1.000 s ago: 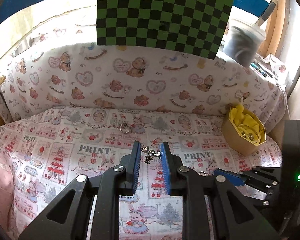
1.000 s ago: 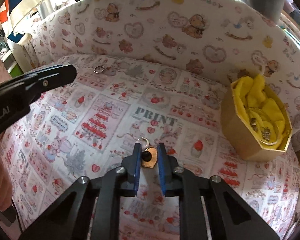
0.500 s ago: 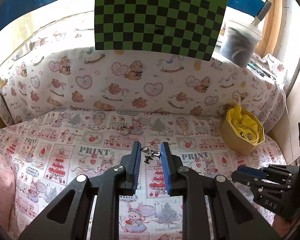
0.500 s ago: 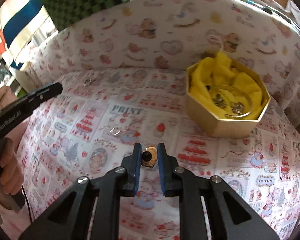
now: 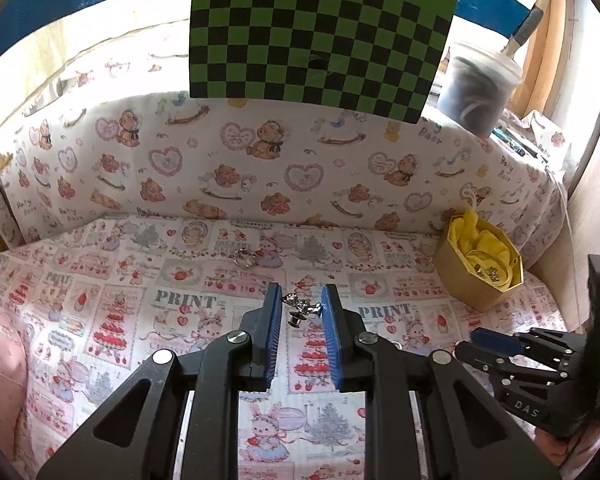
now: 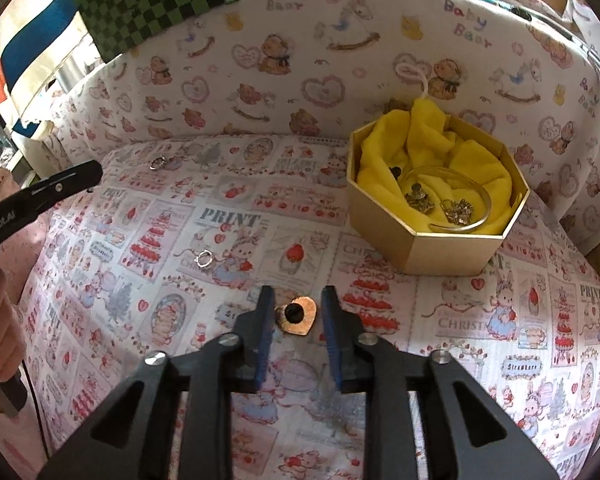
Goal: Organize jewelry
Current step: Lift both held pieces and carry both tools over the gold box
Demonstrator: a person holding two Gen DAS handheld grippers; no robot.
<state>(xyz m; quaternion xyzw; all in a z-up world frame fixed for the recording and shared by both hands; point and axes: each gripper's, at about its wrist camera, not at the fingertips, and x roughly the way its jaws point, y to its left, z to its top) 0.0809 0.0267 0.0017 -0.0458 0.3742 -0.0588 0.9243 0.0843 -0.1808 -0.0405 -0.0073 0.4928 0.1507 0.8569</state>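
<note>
Basically two pieces are up for the box. The right claw (image 6: 296,308) is at the near edge of the table (image 6: 500,360), narrowly parted. The copper heart (image 6: 298,316) sits between its pads: it touches the left one, with a sliver of gap at the right. It looks loose, not clamped, and I can't tell whether it's resting on the cloth or hanging.

Before carrying it, close squarely on the heart's flat edges and check it doesn't swing. Don't pinch the black knob in its middle.

The left claw (image 5: 300,304) is nipped on a silver stud (image 5: 298,307), which is held clear of the table near its middle. The grip is only at the tips, so keep it level and move slowly. It's a tiny shiny thing, likely to slip.

One ring (image 6: 204,259) lies mid-table, left of the right claw. A second ring (image 6: 157,163) lies near the far edge, left side. Both are loose and not yet put away.

The box (image 6: 420,252) stands at the far right corner. It's open and lined with yellow cloth (image 6: 420,140), with a bangle (image 6: 460,226) and small charms already inside.

To do this well:
- Bring a claw over the rim, not against it.
- Go low over the yellow cloth before letting go, so the piece doesn't bounce out.
- Take one claw at a time, since they'd crowd each other over the box.
</note>
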